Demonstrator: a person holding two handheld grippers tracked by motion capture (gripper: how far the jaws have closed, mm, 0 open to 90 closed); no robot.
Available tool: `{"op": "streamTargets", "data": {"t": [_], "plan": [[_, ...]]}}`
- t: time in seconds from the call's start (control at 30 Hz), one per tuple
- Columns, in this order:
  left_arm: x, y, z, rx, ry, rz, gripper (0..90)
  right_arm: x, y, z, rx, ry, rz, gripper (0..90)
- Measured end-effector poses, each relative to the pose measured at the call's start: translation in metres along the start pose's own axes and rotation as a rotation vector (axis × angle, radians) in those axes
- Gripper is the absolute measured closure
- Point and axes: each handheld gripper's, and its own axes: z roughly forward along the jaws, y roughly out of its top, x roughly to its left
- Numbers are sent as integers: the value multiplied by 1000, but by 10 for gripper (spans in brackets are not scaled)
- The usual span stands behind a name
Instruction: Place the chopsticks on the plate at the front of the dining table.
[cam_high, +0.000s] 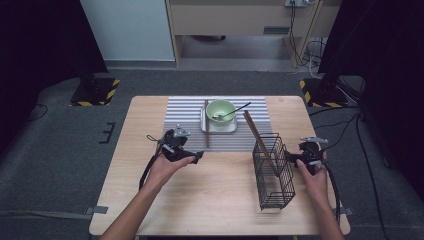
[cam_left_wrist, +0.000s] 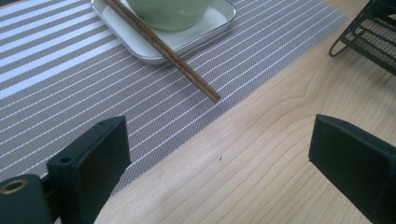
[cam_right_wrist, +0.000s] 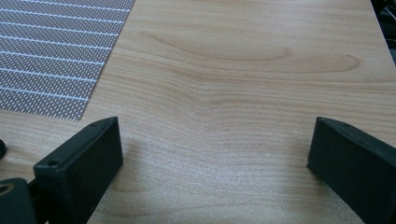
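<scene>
The left gripper (cam_high: 192, 158) is hovering low over the table (cam_high: 220, 200), jaws spread wide and holding nothing, aiming at the near tip of a chopstick (cam_left_wrist: 161, 46). That chopstick is lying with its far part propped on the left rim of the tray (cam_left_wrist: 140, 49) and its near end resting on the striped mat (cam_left_wrist: 60, 79). A closing pinch at the tip is likely to be levering the stick off the rim, so it may be rolling away or knocking the bowl (cam_high: 220, 111) with its spoon (cam_high: 234, 112). To the right, the other chopstick (cam_high: 257, 136) is leaning in the wire basket (cam_high: 274, 172); carrying the first one over carelessly risks tipping that light basket. The right gripper (cam_high: 296, 159), just right of the basket, is also gaping empty.
</scene>
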Motion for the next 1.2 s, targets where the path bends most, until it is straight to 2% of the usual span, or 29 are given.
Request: {"op": "streamTargets", "data": {"t": [0.63, 1.2], "plan": [[27, -34, -14, 36, 41, -43, 43, 0, 0, 0, 1, 0, 0, 32], [35, -66, -21, 79, 48, -53, 43, 0, 0, 0, 1, -1, 2, 32]]}}
